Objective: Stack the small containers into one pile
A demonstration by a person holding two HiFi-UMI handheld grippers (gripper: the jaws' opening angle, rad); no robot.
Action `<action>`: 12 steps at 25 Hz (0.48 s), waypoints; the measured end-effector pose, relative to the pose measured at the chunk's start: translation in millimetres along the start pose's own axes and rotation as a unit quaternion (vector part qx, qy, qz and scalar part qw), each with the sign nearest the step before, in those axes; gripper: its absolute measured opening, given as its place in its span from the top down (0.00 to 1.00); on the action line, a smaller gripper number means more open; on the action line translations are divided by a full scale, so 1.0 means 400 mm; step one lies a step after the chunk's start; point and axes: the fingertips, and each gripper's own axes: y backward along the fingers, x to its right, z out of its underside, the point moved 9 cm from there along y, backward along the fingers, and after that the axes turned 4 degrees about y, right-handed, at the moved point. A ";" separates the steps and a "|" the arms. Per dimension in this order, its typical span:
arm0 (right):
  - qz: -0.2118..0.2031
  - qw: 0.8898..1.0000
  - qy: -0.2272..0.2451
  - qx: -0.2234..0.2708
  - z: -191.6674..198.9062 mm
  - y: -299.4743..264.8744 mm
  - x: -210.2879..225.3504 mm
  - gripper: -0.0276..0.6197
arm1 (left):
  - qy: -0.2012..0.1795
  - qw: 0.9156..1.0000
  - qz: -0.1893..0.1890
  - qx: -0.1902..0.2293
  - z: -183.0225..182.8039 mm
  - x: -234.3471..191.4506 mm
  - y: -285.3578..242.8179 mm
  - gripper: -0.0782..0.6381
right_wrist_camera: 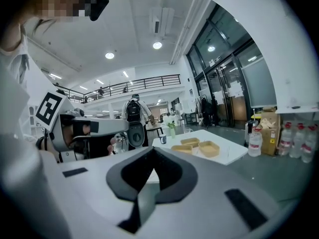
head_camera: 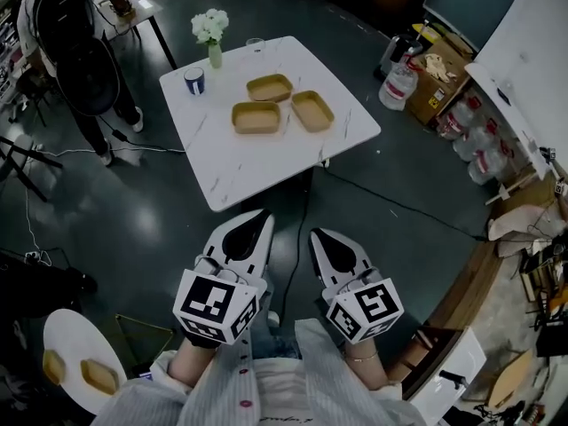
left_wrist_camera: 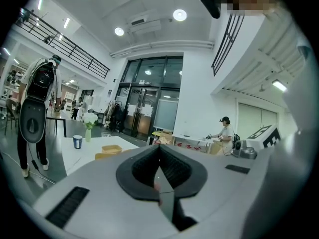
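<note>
Three shallow tan containers lie apart on a white marble table (head_camera: 222,171): one at the back (head_camera: 269,87), one in front of it to the left (head_camera: 256,117), one at the right (head_camera: 312,110). Both grippers hang over the dark floor, well short of the table's near edge. My left gripper (head_camera: 255,224) and right gripper (head_camera: 321,241) are side by side, both shut and holding nothing. In the left gripper view my left gripper (left_wrist_camera: 159,149) points at the table, with one container (left_wrist_camera: 111,149) visible. The right gripper view shows my right gripper (right_wrist_camera: 153,157) and the containers (right_wrist_camera: 209,148) far ahead.
A blue cup (head_camera: 194,80), a vase of white flowers (head_camera: 212,34) and a glass (head_camera: 256,44) stand at the table's far side. A person with a black backpack (head_camera: 84,60) stands at the left. Water bottles (head_camera: 398,85) and boxes are at the right; a round white table (head_camera: 67,335) at the lower left.
</note>
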 end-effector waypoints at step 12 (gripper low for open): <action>0.018 1.000 0.003 -0.012 -0.092 -0.281 0.201 0.94 | 0.002 1.000 0.014 -0.010 -0.096 -0.202 -0.304 0.87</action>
